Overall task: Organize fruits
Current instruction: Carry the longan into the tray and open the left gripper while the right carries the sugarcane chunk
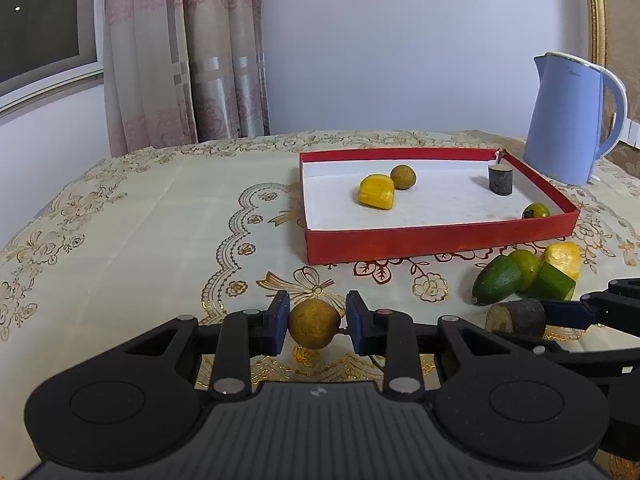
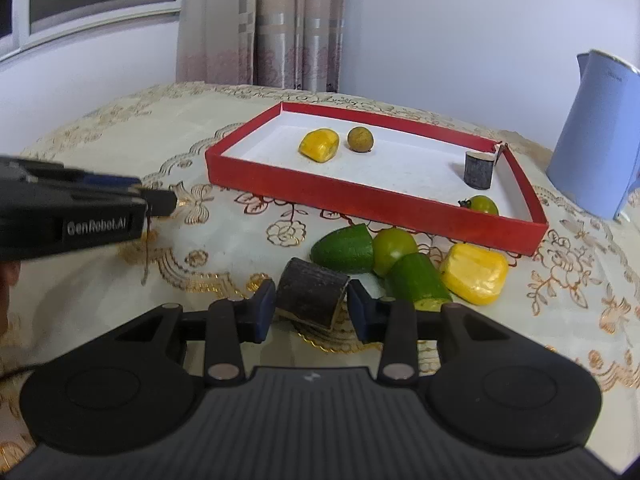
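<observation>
My left gripper (image 1: 314, 320) is shut on a round brown fruit (image 1: 314, 324) just above the tablecloth. My right gripper (image 2: 311, 300) has its jaws around a dark cylindrical piece (image 2: 310, 296), which also shows in the left wrist view (image 1: 516, 316); small gaps show on both sides. The red tray (image 1: 440, 236) holds a yellow piece (image 1: 376, 192), a brown round fruit (image 1: 403, 177), a dark cylinder (image 1: 500, 180) and a green tomato (image 1: 536, 211). In front of the tray lie two green cucumber pieces (image 2: 344, 250), a green tomato (image 2: 394, 246) and a yellow piece (image 2: 474, 274).
A blue kettle (image 1: 568, 120) stands at the back right beside the tray. The table carries a cream floral tablecloth (image 1: 140, 220). Curtains and a window are behind. My left gripper's body (image 2: 80, 208) shows at the left of the right wrist view.
</observation>
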Motion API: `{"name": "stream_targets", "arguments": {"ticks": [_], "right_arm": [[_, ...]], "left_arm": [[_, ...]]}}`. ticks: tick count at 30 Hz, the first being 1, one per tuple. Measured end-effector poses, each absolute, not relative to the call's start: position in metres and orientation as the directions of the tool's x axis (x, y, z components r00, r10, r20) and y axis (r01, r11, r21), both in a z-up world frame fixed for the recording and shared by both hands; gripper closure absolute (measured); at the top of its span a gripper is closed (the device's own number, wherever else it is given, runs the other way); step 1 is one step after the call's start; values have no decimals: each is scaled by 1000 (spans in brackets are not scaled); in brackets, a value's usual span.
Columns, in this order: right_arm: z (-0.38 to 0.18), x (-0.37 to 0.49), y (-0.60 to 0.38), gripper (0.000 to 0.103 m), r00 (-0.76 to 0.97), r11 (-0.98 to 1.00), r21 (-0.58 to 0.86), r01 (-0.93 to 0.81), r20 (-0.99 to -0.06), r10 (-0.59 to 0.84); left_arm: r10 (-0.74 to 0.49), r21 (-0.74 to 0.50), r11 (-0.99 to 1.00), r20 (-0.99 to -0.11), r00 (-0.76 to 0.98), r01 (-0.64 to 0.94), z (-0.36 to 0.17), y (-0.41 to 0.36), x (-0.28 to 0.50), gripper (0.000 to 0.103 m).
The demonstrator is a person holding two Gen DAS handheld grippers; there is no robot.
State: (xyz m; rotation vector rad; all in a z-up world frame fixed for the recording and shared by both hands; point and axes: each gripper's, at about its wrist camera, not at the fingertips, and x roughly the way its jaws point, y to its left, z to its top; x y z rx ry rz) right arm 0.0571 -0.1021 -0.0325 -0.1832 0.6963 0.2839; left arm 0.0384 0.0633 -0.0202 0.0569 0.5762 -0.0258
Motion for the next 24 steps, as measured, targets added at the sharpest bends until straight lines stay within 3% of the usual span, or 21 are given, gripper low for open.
{"name": "stream_targets", "arguments": {"ticks": [1, 3, 8, 17, 24], "right_arm": [[-33, 57, -100, 65, 731, 943, -89, -320, -657, 186], [-34, 55, -96, 51, 751, 946, -118, -300, -641, 158], [-34, 59, -96, 66, 747, 953, -79, -293, -641, 176], [-27, 52, -115, 68, 702, 938, 19, -345, -658, 271], [-9, 32, -141, 68, 734, 931, 18, -365, -609, 299]], "left_arm": [[-7, 47, 998, -544, 839, 40, -20, 63, 38, 73], [-7, 46, 998, -544, 839, 39, -19, 64, 39, 73], [-8, 45, 998, -545, 838, 38, -19, 63, 40, 73], [-11, 57, 997, -547, 837, 50, -17, 60, 38, 73], [0, 73, 996, -554, 833, 48, -17, 49, 40, 73]]}}
